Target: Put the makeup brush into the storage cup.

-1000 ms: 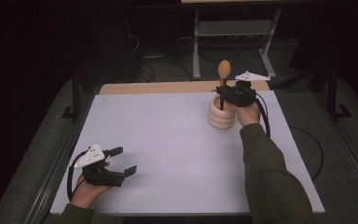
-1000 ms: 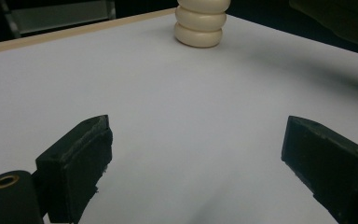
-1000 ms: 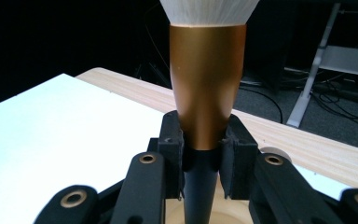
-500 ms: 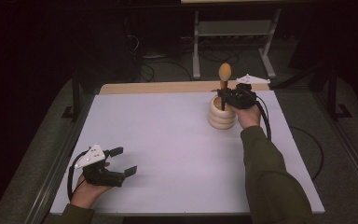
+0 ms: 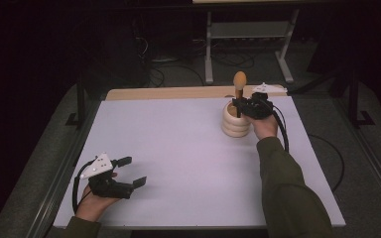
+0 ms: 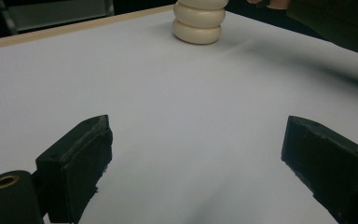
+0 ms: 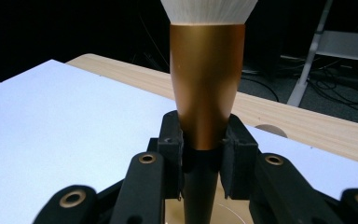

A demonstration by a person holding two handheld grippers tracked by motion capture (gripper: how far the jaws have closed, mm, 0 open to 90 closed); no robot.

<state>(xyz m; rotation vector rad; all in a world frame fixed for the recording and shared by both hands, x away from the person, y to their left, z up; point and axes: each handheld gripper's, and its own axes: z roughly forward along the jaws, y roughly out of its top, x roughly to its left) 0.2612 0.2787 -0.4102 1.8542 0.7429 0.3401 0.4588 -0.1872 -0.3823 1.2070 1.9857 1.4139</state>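
gripping a brush (image 7: 207,79) upright over the ribbed holder (image 5: 236,119), right tool (image 7: 204,154) clamped; left tool (image 6: 196,172) gapes wide.

No text, label, brand or number can be read anywhere (the dark background may hide some); the brush (image 7: 207,88) and holder (image 5: 236,119) look unmarked.
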